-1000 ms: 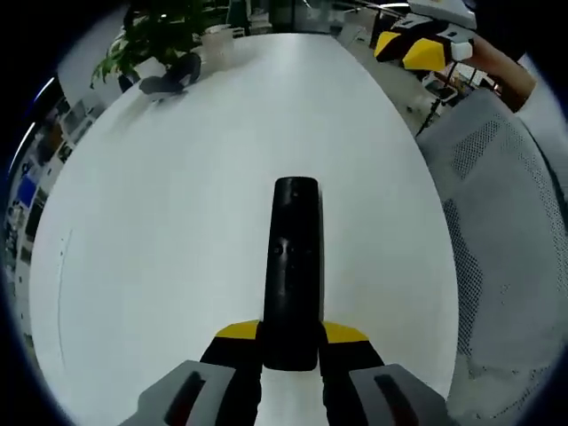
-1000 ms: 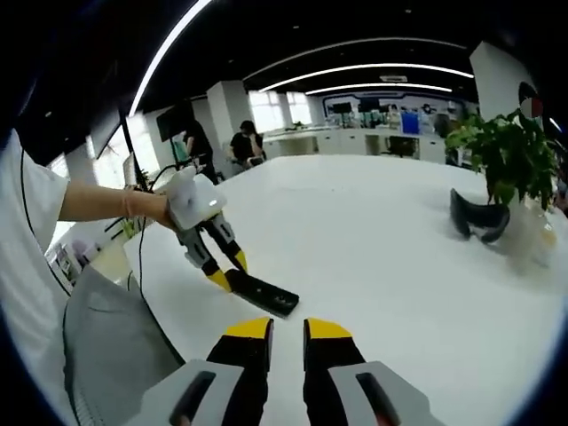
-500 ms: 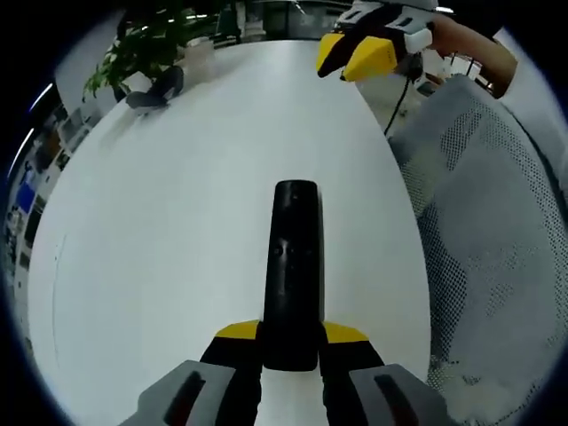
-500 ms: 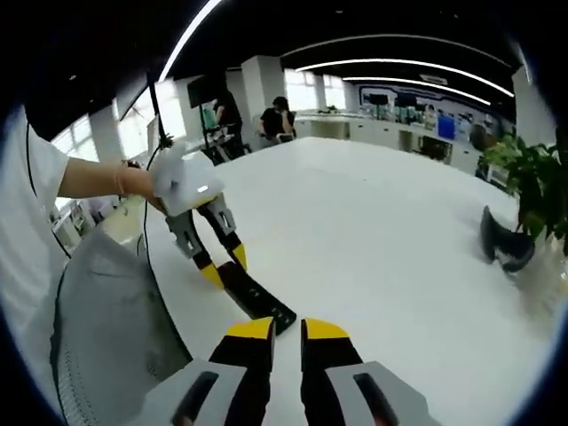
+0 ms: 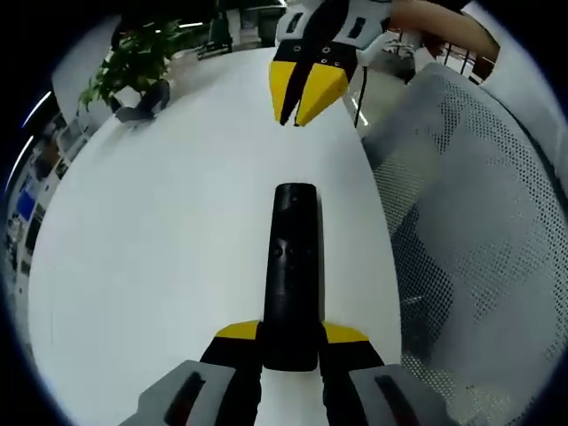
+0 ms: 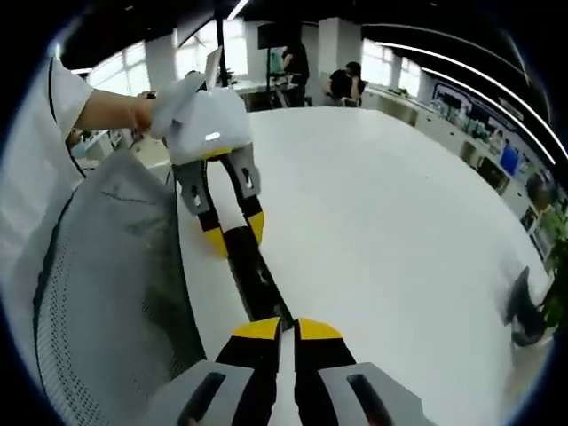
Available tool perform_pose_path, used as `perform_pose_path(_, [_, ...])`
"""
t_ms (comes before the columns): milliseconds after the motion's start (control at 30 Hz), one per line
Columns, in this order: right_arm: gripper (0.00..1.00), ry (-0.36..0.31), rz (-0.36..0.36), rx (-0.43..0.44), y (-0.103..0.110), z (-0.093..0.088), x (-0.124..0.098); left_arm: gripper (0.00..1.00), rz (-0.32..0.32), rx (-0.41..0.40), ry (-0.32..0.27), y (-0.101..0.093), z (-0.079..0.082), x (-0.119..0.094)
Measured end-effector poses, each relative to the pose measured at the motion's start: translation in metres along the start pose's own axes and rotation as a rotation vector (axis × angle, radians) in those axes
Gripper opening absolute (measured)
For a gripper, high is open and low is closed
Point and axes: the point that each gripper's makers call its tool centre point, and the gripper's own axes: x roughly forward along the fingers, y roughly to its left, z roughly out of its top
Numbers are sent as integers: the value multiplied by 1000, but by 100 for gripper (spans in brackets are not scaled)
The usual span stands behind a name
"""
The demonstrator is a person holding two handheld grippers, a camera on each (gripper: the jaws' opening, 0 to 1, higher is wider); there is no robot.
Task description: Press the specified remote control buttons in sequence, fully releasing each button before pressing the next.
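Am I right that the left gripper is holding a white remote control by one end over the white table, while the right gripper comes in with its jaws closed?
Not quite: the remote control is black, not white, as the left gripper view shows. The rest holds: the left gripper clamps one end over the white table, and the right gripper has closed jaws.

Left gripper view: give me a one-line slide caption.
Left gripper holds a black remote over a white table as the right gripper, jaws nearly together, hangs beyond its far end.

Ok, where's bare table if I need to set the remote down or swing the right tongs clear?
Wide bare table lies between the remote and the potted plant. It's crowded at the chair-side edge: the mesh chair sits close by the remote, the left tongs clamp its near end, and the right tongs hover shut beyond its far tip.
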Motion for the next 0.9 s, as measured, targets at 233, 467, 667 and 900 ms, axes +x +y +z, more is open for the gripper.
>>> perform_pose_path(233, [0,91,72,-129,12,-7,10,24,2,5,4,-6,0,0])
perform_pose_path(467, [0,145,122,-188,21,-12,20,24,7,-4,-8,-9,0,0])
perform_pose_path(667, [0,187,142,-220,21,-17,27,24,8,2,-17,-9,-1,0])
perform_pose_path(900, [0,240,157,-237,19,-24,35,24,14,-2,-36,-10,-1,-1])
